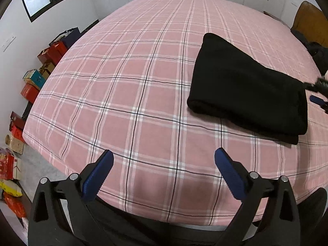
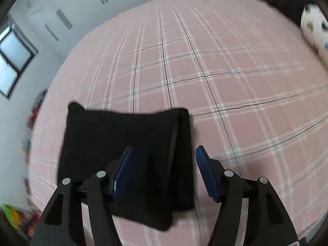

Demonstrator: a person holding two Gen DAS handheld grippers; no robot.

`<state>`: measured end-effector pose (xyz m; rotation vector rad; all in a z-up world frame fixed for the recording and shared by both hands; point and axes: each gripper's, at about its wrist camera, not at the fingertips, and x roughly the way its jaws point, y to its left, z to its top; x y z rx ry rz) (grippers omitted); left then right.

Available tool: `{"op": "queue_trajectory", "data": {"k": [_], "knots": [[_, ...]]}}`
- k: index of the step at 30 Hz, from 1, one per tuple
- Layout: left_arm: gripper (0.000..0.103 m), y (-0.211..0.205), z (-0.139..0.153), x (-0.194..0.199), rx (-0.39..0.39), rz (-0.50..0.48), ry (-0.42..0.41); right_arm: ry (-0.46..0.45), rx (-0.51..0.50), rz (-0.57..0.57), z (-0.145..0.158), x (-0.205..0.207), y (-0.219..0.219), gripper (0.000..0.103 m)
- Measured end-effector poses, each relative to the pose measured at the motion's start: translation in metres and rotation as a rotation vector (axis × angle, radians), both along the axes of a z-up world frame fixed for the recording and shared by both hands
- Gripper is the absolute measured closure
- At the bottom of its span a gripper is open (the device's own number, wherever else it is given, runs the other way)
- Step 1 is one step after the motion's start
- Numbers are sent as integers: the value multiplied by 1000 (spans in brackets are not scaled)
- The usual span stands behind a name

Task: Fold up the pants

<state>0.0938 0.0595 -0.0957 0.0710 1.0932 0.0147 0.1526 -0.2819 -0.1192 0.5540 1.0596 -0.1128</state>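
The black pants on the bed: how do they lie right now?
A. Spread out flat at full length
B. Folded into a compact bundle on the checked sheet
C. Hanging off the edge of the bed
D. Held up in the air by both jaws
B: the black pants lie as a layered, folded bundle on the pink checked sheet, with neither tool's jaws closed on them.

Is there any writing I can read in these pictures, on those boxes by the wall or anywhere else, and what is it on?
None can be read.
Boxes on the floor beside the bed: printed patterns, too small to read.
Paper on the wall: too faint to read.
Red sticker at the bottom edge of the right wrist view: cut off, unreadable.
Black pants: no label showing.
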Motion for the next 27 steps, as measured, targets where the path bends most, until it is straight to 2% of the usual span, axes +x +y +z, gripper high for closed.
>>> {"op": "queue_trajectory", "data": {"k": [2,4,5,6,10,12,13,14,15,16,17,19,20,21,24,27], "knots": [[6,-1,0,0,-4,1,7,57,58,0,-17,19,-1,41],[6,-4,0,1,4,-4,9,68,80,20,-27,29,7,49],[6,-5,0,1,12,-7,9,41,32,49,-21,31,16,78],[6,-6,1,2,21,-12,8,8,-2,96,-9,31,27,95],[6,-6,0,9,26,-15,5,-188,-203,209,65,26,67,96],[6,-7,-2,14,24,-13,13,-209,-273,214,71,32,68,96],[6,-8,-3,16,22,-10,15,-181,-300,218,61,40,65,94],[6,-10,-3,18,12,-8,17,-90,-331,223,37,51,60,86],[6,-11,-3,19,4,-8,18,27,-358,220,11,59,54,70],[6,-12,-2,20,-6,-7,20,124,-375,202,-8,60,49,70],[6,-12,-1,20,-18,-8,22,132,-333,159,-15,50,41,70],[6,-11,1,19,-41,-16,13,4,-188,65,-5,13,28,65],[6,-10,1,19,-47,-19,9,-14,-168,29,-3,0,23,51],[6,-8,0,20,-54,-21,11,-25,-155,-3,-2,-14,20,43],[6,-6,-7,30,-121,-17,37,-8,-111,-27,-11,-45,15,42],[6,-6,-7,48,-226,-4,34,-18,-24,-54,-18,-62,11,42]]}}
